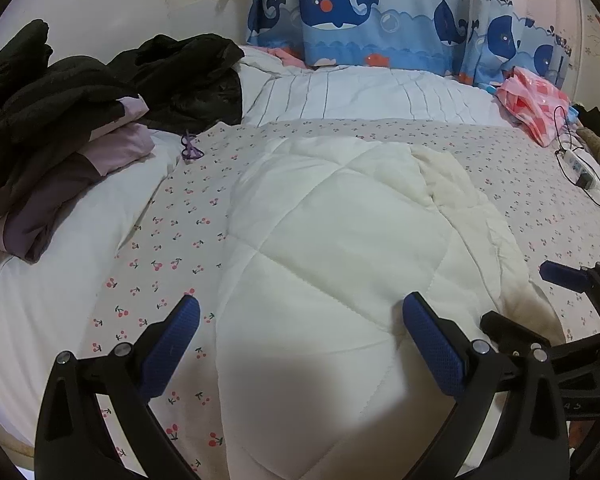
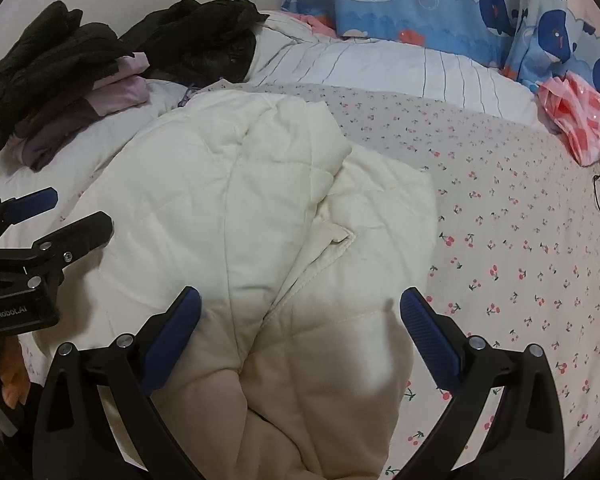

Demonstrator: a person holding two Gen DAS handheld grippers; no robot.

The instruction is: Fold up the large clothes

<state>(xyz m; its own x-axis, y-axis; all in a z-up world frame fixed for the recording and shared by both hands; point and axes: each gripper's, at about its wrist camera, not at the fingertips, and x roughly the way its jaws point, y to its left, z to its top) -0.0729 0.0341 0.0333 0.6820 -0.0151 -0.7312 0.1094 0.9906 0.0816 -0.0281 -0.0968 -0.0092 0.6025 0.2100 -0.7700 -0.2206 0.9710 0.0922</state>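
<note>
Blue-padded fingers of the left gripper stand wide apart at the bottom of its own view, with nothing between them, hovering over the near end of the cream-white quilted padded garment. The right gripper is spread just as wide and likewise has hold of nothing; it hangs above a rumpled seam where two layers of the garment meet. Each gripper shows at the edge of the other's view, so they sit close, side by side.

The garment lies in the middle of the bed, on the grey sheet printed with small red cherries, running away from the cameras toward the white striped duvet. It looks partly gathered: from the left it reads as a fairly smooth, narrow bundle, but the right wrist view shows a loose flap and bunched folds near the far end. My judgement is that a first fold or two is in, and tidying and a final fold remain.

To the left, a stack of black and lilac folded clothes suggests other pieces are already done.
</note>
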